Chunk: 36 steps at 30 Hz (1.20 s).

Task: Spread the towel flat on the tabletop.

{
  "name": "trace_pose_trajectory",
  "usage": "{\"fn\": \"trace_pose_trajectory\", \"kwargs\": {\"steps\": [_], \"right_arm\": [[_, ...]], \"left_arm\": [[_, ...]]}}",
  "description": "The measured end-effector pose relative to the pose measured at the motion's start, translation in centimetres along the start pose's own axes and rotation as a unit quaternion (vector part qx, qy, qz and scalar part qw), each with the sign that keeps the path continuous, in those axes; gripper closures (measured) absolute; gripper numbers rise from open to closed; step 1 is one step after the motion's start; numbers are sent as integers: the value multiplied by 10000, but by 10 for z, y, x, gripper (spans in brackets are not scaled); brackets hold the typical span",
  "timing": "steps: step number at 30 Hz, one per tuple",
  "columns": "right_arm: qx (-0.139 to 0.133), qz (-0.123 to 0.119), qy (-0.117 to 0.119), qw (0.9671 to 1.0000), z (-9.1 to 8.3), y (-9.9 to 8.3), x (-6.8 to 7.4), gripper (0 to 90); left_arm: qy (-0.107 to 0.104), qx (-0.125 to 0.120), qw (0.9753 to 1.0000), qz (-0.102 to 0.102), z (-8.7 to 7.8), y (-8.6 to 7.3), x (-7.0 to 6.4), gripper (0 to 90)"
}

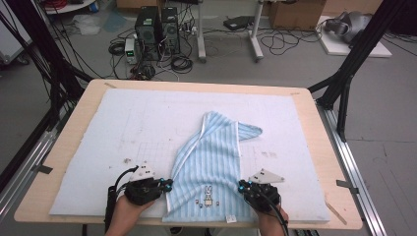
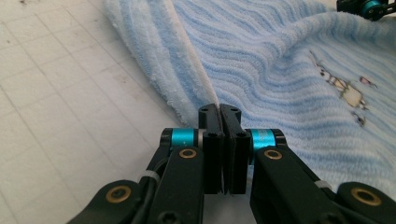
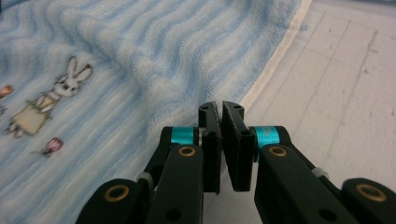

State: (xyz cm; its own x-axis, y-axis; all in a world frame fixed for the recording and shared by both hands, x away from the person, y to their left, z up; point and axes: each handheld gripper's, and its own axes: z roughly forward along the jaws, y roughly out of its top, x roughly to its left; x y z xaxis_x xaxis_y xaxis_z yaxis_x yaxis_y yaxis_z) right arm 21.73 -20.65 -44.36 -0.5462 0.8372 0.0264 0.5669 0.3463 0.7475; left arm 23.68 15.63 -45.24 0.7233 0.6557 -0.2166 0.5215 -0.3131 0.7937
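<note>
A wooden table carries a pale blue mat, and on the mat lies a blue striped towel, partly folded, running from the mat's middle down to its near edge, with a small rabbit picture near that edge. The left gripper sits at the towel's left edge, its jaws pressed together on the hem. The right gripper sits at the right edge; its jaws are nearly together, but whether cloth lies between them cannot be told.
</note>
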Motion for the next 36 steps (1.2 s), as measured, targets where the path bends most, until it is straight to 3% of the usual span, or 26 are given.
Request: {"fn": "trace_pose_trajectory", "kwargs": {"steps": [2,11,12,14,16,19,23,27,30,32,36], "right_arm": [[-38,61,32,10000,-5,-6,3,853],[-110,-114,89,9998,-36,-24,18,853],[-154,-92,76,9998,-38,-25,18,847],[-231,-42,58,9997,-40,-23,18,821],[-346,106,41,9993,-39,-19,15,744],[-473,303,-29,9984,-33,-10,9,632],[-466,338,-157,9982,-18,8,0,597],[-286,403,-263,9984,5,25,-11,584],[-76,391,-273,9988,26,34,-17,582],[15,376,-251,9990,37,38,-18,583],[97,243,-341,9991,45,38,-17,642]], "left_arm": [[-75,35,10000,-9,-3,-3,-4,872],[-552,165,9982,171,-15,-17,-22,866],[-584,143,9980,174,-16,-17,-22,837],[-512,105,9985,132,-15,-14,-21,669],[-451,5,9990,71,-12,-11,-17,563],[-361,-57,9993,82,-8,-3,-9,502],[-283,-283,9992,1,-4,12,1,476],[-199,-503,9985,-118,9,33,11,444],[-169,-512,9985,-87,24,50,16,441],[-40,-429,9990,102,34,58,17,443],[103,-321,9993,172,51,67,17,475]]}}
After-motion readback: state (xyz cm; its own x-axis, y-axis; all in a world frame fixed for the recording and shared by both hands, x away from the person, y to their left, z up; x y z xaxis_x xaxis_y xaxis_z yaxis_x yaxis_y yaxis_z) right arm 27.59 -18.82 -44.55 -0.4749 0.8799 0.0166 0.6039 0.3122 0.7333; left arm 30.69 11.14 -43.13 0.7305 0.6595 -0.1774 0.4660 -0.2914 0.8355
